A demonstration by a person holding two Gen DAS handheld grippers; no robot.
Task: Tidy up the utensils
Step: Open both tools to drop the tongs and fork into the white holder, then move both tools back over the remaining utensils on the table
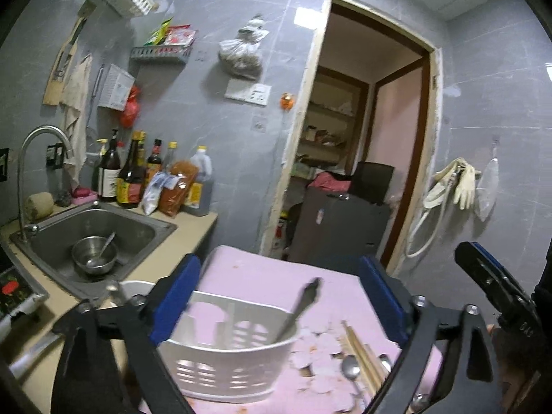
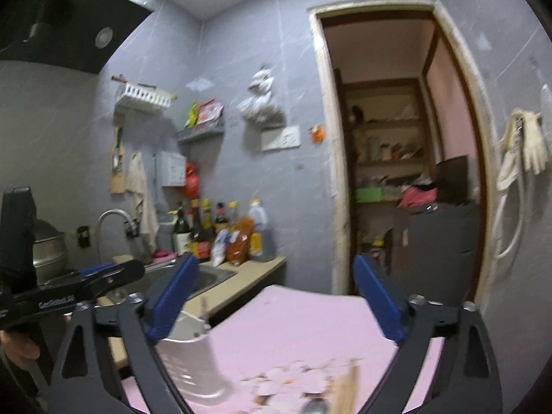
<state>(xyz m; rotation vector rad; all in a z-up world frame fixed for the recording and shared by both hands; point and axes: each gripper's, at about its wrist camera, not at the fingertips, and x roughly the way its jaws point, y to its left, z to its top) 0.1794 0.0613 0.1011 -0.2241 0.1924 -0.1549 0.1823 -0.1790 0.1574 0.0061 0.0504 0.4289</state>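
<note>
While our left gripper (image 1: 283, 296) hangs with jaws wide open and empty, the white basket (image 1: 227, 355) sits between them, one spoon (image 1: 296, 310) leaning inside. Chopsticks (image 1: 362, 355) and another spoon (image 1: 350, 369) lie by the right jaw, waiting. Our right gripper (image 2: 279, 296) is wide open too, holding nothing.

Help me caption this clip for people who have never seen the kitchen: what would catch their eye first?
Probably the white slotted basket on the pink table, low in the left wrist view, with one dark-handled utensil leaning inside it. Right of it, chopsticks and a spoon lie loose on the table. Further back on the left, a steel bowl sits in the sink.
</note>
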